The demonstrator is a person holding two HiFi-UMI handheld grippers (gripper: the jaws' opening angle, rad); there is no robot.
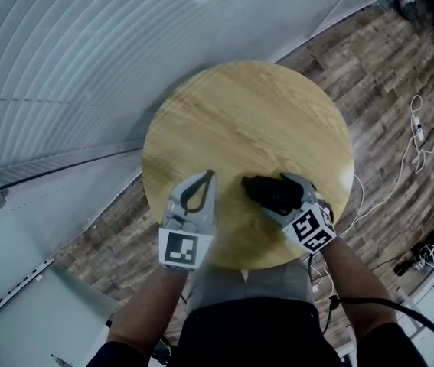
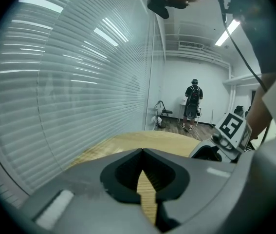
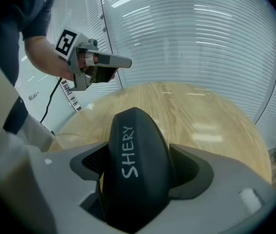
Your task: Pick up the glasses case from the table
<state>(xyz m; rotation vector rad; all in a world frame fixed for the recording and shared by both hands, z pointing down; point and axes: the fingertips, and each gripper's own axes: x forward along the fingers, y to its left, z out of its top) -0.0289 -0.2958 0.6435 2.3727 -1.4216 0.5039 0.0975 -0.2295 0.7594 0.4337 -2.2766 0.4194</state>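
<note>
The black glasses case, marked with white lettering, lies on the round wooden table near its front right edge. My right gripper is down over the case with its jaws wide. The case fills most of the gap, and a sliver of table shows between it and the left jaw, so the pads do not press on it. My left gripper hovers over the table just left of the case. Its fingertips meet, with nothing between them. In the right gripper view the left gripper hangs above the table's far left.
A glass wall with horizontal blinds runs close behind and left of the table. Wood-plank floor lies to the right, with white cables across it. In the left gripper view a person stands far off beside a folding chair.
</note>
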